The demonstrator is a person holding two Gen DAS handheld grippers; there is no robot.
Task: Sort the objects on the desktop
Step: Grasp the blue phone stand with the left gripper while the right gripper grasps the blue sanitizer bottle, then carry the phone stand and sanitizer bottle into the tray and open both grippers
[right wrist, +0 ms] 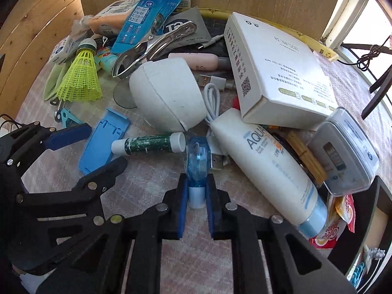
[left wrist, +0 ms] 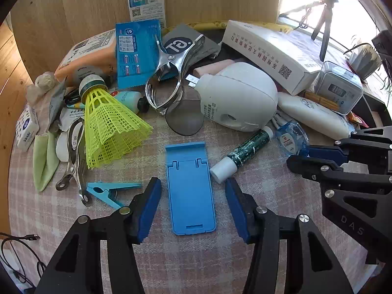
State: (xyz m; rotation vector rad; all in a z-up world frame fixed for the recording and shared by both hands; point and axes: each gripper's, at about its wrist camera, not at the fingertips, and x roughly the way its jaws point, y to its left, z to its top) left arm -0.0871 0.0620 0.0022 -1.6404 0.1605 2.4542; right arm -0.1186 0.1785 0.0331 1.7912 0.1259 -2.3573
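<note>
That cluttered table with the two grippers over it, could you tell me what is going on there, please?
A person is sorting desk clutter with a handheld gripper in each hand. The right gripper has closed on a blue correction tape beside the lotion tube; it still rests on the table. The left gripper hangs open, straddling the blue phone stand without touching it. The shuttlecock, white box and the rest lie untouched.
</note>
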